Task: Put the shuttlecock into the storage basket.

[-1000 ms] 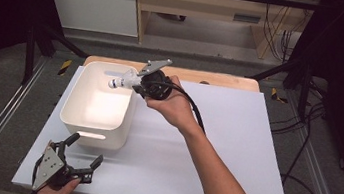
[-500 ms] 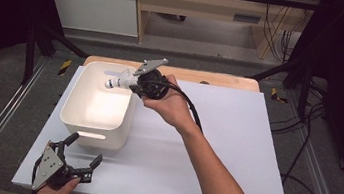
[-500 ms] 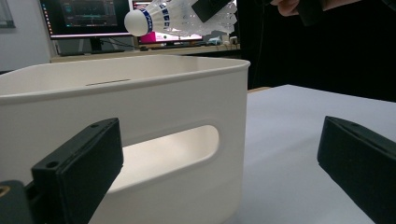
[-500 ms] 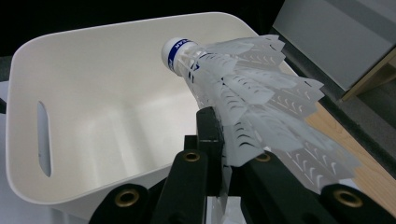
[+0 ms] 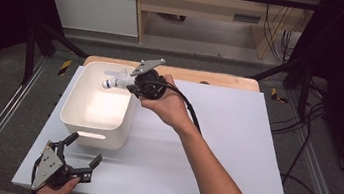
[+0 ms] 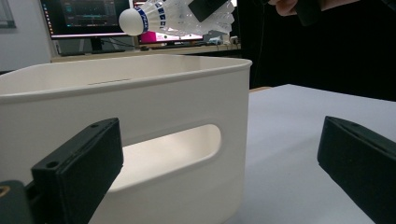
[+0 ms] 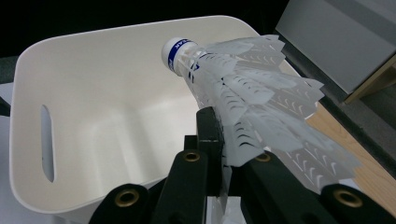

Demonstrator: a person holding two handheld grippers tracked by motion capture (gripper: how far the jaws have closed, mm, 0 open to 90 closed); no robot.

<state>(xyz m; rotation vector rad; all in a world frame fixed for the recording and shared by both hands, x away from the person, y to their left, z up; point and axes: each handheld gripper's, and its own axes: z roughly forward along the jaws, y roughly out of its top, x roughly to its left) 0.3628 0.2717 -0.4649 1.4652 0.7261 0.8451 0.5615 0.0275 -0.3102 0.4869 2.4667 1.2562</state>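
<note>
Shuttlecock (image 5: 116, 79): held in the air over the white bin (image 5: 72, 116), above its far right corner, inside the rim line as seen from the high view. Your right gripper (image 5: 131, 84) is clamped on the feather skirt, jaws closed tight on the feathers near their outer end; cork nose free and pointing away from the gripper.

Key relation: long axis of the shuttlecock runs on from the gripper, roughly level w/ a slight downward tilt, nose toward the bin's interior and the left side of the bench (image 5: 233, 150). Bin cavity lies directly below and ahead of the nose. In the left gripper view the shuttlecock (image 6: 175, 16) sits well above the bin rim (image 6: 140, 77), not touching it. Judgement: a release from here should drop it inside, though close to the right wall.

Right hand is the one at the bin. Left gripper (image 5: 83, 152) rests low at the near left of the bench, jaws spread wide, nothing between them, near the bin's handle slot (image 6: 173, 149) but apart from it.

Appearance: white feathers, overlapped, w/ fine printed marks; white rounded cork, blue band w/ lettering too small to read (image 7: 180, 51). Feathers look pinched at the grip. Bin interior looks bare where visible.
</note>
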